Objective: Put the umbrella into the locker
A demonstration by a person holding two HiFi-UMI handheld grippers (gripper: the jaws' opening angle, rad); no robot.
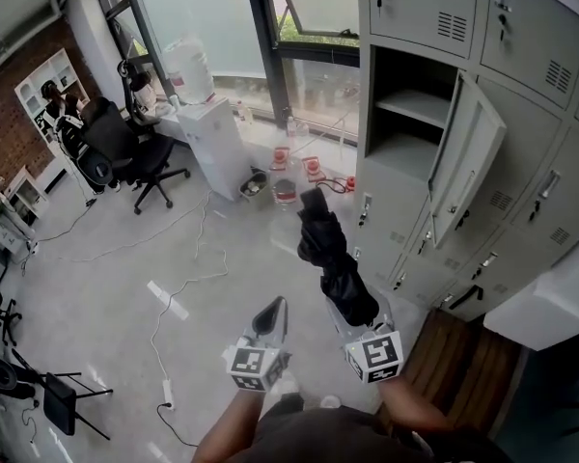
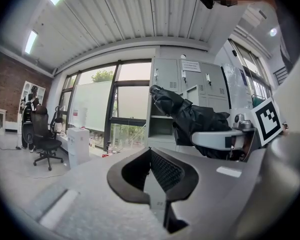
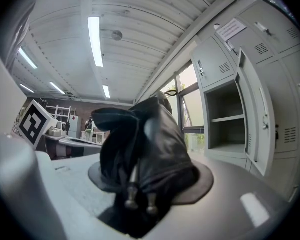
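Observation:
A black folded umbrella sticks out forward from my right gripper, whose jaws are shut on its lower end; its tip points toward the grey lockers. In the right gripper view the umbrella fills the space between the jaws of the right gripper. One locker compartment stands with its door swung out, and a shelf shows inside; it lies ahead and to the right of the umbrella. My left gripper hangs beside the right one, its tips together and nothing in it.
A white water dispenser and several bottles stand by the window. A black office chair sits at the left. A cable with a power strip runs across the grey floor. A white box juts out at the lower right.

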